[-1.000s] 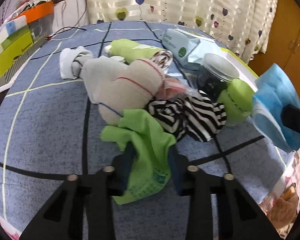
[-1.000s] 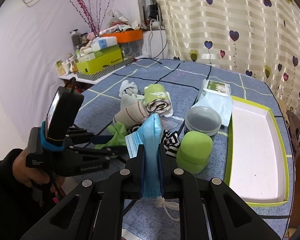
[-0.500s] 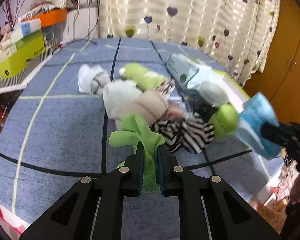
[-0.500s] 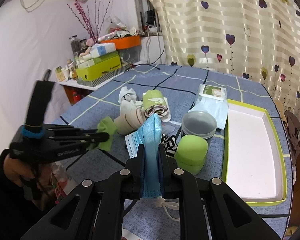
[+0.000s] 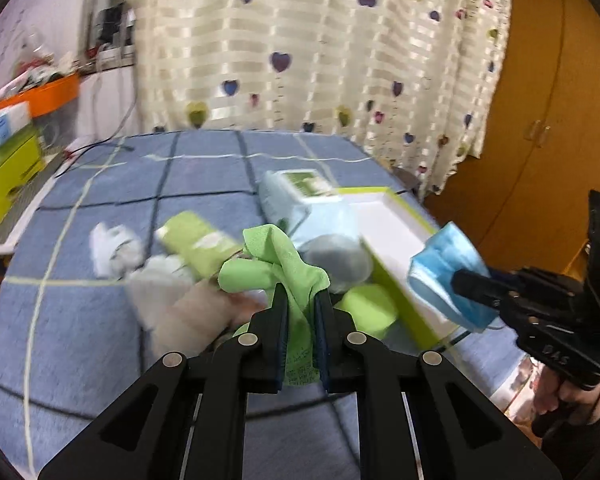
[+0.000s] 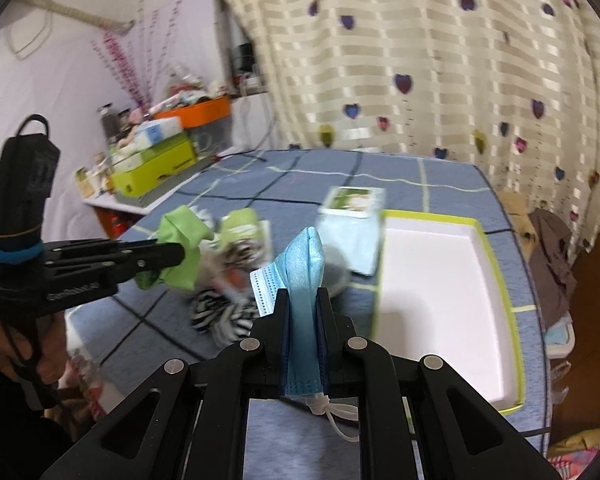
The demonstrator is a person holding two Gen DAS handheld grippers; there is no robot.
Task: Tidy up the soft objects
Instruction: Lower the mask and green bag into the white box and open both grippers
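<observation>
**A:** ok so what's the surface and room looking like here?

**B:** Everything's sitting on a blue tablecloth (image 5: pixel 204 184) with a grid of dark and pale lines, looks kinda fuzzy. Going left to right past the left gripper's fingers: cluttered side shelf with a lime box (image 5: pixel 4 176) and an orange bin (image 5: pixel 44 94), then a cream striped curtain (image 5: pixel 320 52) with little hearts, then a wooden wardrobe (image 5: pixel 552 128) far right. It's all blurry though.

**A:** and the soft stuff?

**B:** Left gripper (image 5: pixel 300 308) is clamping its fingers on a lime green cloth (image 5: pixel 288 264), thin and crumpled, sticking up above the fingertips and hanging off the table. Left of the fingers there's a white sock-ish bundle (image 5: pixel 112 246) and a pale grey-beige plush lump (image 5: pixel 172 304), too smeared to say more. Just beyond the tips a green rolled fabric (image 5: pixel 196 242) is lying, and a soft pale-blue wipes pack (image 5: pixel 300 200) with a green label. Right of the fingers is a shallow rectangular tray (image 6: pixel 496 264), white inside, lime rim.

**A:** right hand?

**B:** Right gripper (image 6: pixel 302 308) is pinching a blue face mask (image 6: pixel 302 268) tight, folded, pleated, its white ear loop (image 6: pixel 340 420) dangling under the fingers. It's hovering above the table, tray just to the right of the fingers. Left of them a zebra-striped cloth (image 6: pixel 220 316) is lying in the pile.
</observation>
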